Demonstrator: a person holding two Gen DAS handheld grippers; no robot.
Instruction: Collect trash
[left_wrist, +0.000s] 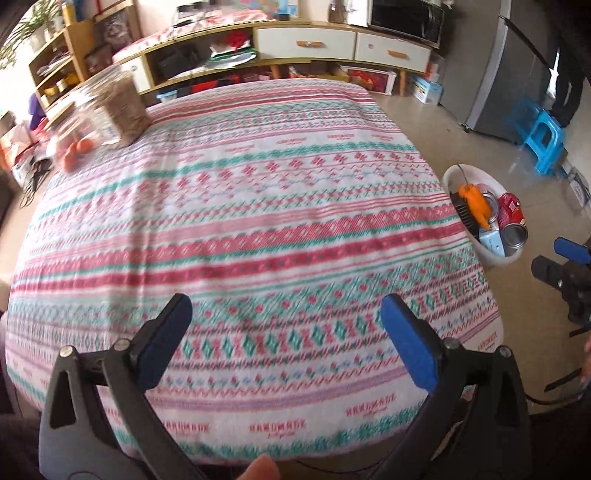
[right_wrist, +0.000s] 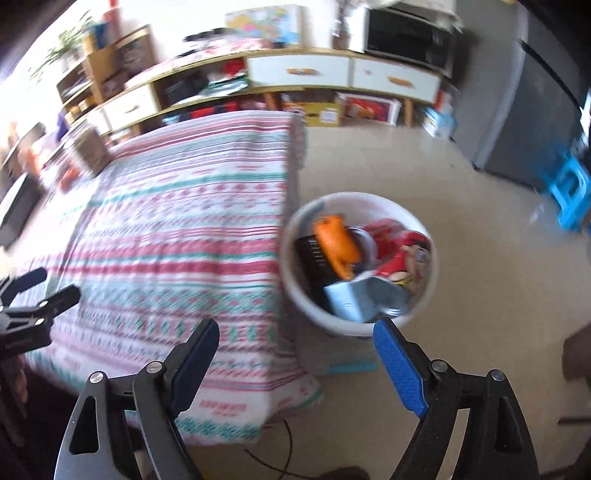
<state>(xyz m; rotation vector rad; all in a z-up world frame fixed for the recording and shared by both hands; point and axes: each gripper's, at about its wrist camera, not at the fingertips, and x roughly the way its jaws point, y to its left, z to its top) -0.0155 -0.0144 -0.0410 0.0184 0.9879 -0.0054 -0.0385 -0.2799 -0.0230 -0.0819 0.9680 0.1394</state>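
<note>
The white bin sits on the floor just ahead of the right gripper, tight against the table's edge, and it's stuffed: an orange item, a red can, an open tin, a pale blue box and red packaging. The right gripper's jaws gape with nothing between them. The left gripper, off to its left, hovers over the patterned cloth, jaws spread wide and bare too. Far ahead of it, a jar and oranges.
</note>
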